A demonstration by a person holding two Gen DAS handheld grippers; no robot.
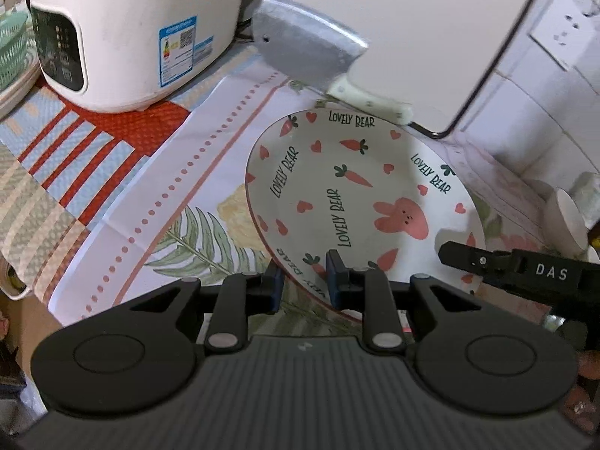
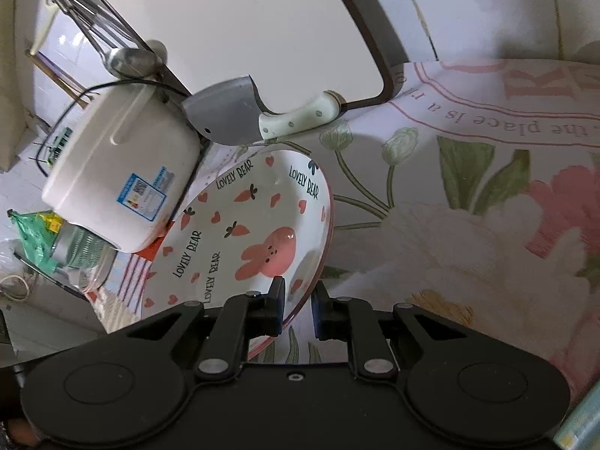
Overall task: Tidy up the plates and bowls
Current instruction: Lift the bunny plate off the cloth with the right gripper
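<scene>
A white plate printed with carrots, hearts, a pink bunny and "LOVELY BEAR" lies over the floral tablecloth. My left gripper straddles its near rim, one finger on each side, shut on it. My right gripper straddles the plate at its right rim and is shut on it; the plate is tilted in that view. The right gripper's finger shows at the plate's right edge in the left wrist view.
A white rice cooker stands at the back left. A cleaver with a cream handle leans against a white cutting board behind the plate. White bowls sit at the far right. A green basket is at the far left.
</scene>
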